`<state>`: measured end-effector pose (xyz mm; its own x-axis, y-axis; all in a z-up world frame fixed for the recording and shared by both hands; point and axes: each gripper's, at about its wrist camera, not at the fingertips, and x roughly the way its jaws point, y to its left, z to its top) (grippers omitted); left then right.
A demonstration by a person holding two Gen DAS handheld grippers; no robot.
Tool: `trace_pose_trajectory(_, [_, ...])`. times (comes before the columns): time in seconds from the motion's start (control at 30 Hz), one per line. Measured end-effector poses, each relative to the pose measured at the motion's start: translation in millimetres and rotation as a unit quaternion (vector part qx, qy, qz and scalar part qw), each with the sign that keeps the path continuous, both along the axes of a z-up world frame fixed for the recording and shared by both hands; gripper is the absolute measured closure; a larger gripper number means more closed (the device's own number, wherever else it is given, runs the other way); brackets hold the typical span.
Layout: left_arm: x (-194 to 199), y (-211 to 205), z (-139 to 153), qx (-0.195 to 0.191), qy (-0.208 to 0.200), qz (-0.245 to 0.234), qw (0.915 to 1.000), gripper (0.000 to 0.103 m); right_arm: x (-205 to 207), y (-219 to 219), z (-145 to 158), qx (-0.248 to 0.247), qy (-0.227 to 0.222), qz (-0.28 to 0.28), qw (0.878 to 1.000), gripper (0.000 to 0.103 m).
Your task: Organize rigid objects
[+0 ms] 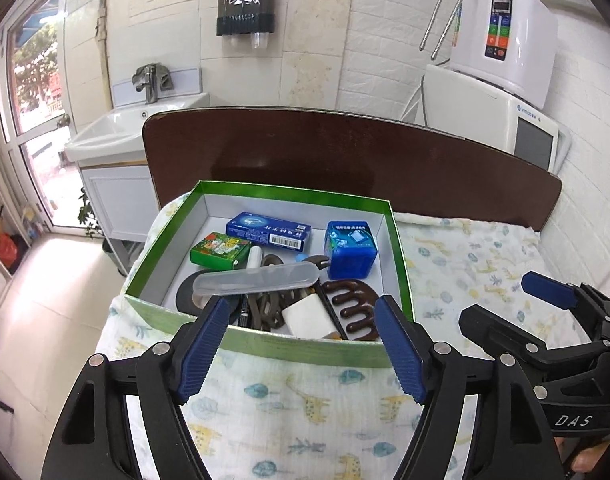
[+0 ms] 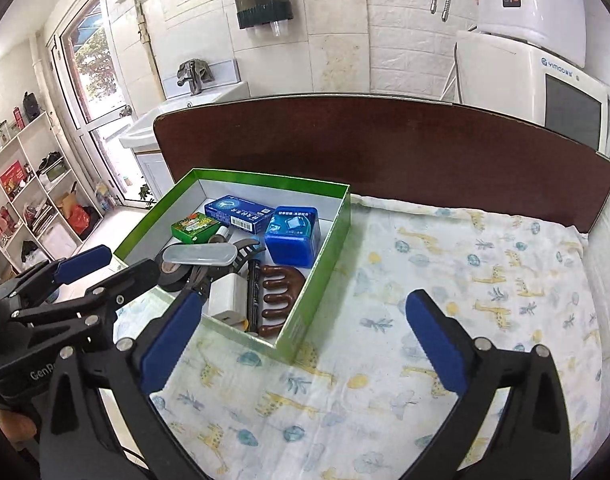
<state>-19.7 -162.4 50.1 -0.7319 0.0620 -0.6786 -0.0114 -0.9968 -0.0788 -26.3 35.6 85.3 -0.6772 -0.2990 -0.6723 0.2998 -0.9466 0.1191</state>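
In the left wrist view, the green box (image 1: 265,344) stands in the middle of the frame on a cloth (image 1: 289,408) printed with giraffes. It is open at the top and full of things. At the back lie a blue carton (image 1: 269,231) and, to its right, a blue tub (image 1: 351,250). A small green packet (image 1: 220,250) sits at the left. A clear case (image 1: 255,282) lies across the middle, partly over a black tape roll (image 1: 185,294). Near the front wall are a white block (image 1: 307,316) and a brown comb (image 1: 351,306) with thick teeth.

The left gripper (image 1: 301,346) is at the bottom of the frame, above the front wall of the box. Its fingers stand wide apart and nothing is between them. The right gripper (image 1: 505,308) shows at the lower right, over the cloth.

In the right wrist view, the box (image 2: 313,300) is at the centre left, and the right gripper (image 2: 305,344) is at the bottom, its fingers also wide apart and empty. One finger is before the box corner, the other over bare cloth. A dark headboard (image 2: 385,148) runs behind the bed.
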Motion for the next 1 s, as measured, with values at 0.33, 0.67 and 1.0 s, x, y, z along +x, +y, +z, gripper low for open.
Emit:
trace_pose_trajectory(0.33, [21.5, 22.1, -16.1, -0.024, -0.036, -0.006, 0.9990, 0.025, 23.2, 27.0, -16.7, -0.027, -0.020, -0.010, 0.999, 0.001])
trace_pose_trajectory(0.67, [21.6, 19.7, -13.0, -0.021, -0.031, 0.015, 0.9992, 0.025, 26.2, 28.1, -11.9, -0.029, 0.001, -0.034, 0.999, 0.001])
trace_pose_trajectory(1.0, [19.9, 20.7, -15.0, -0.024, -0.032, 0.012, 0.9991, 0.025, 26.4, 24.1, -17.3, -0.013, 0.000, -0.039, 0.999, 0.001])
